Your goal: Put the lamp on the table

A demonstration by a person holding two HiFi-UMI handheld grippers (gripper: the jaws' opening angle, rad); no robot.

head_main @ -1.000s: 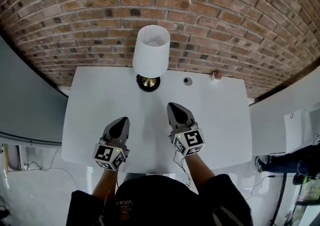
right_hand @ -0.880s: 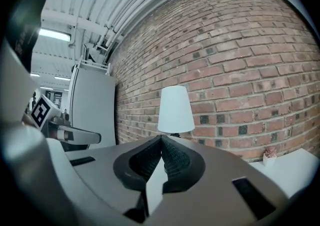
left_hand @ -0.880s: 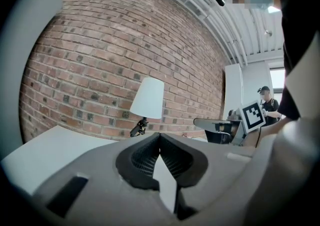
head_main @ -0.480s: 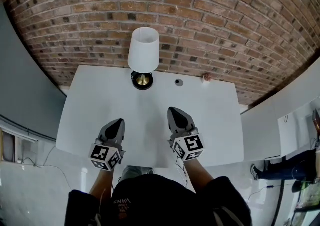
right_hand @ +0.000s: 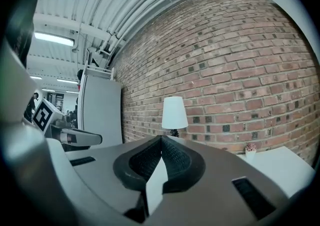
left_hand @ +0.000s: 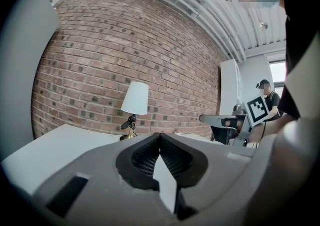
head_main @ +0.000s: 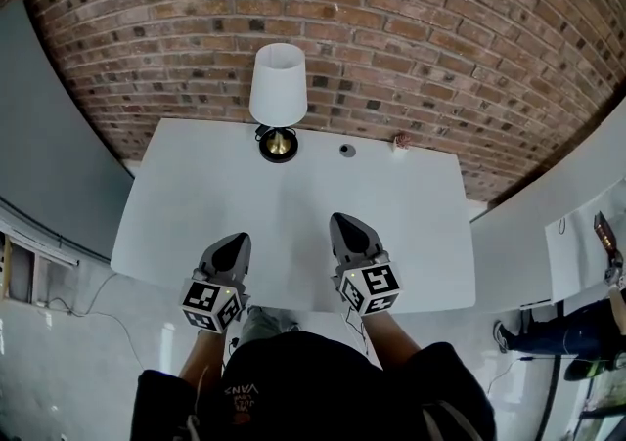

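1. While it stands upright at the far edge of the white table, just in front of the brick wall and a little left of centre, the lamp shows a white tapered shade over a brass stem and a round dark base.
2. Both grippers hover over the near part of the table, well apart from the lamp and pointing toward the far wall. The left gripper is at the near left. The right gripper is slightly farther and to its right. Their marker cubes sit nearest the person.
3. Each gripper's own view shows its jaws pressed together at the tips, with nothing between them.
4. From the head view alone comes a small dark round spot on the table, just right of the lamp's base. Only the right gripper view resolves the pink speck farther right as a small pot by the wall. Only the left gripper view catches a dark fitting on the stem and a person standing far right.
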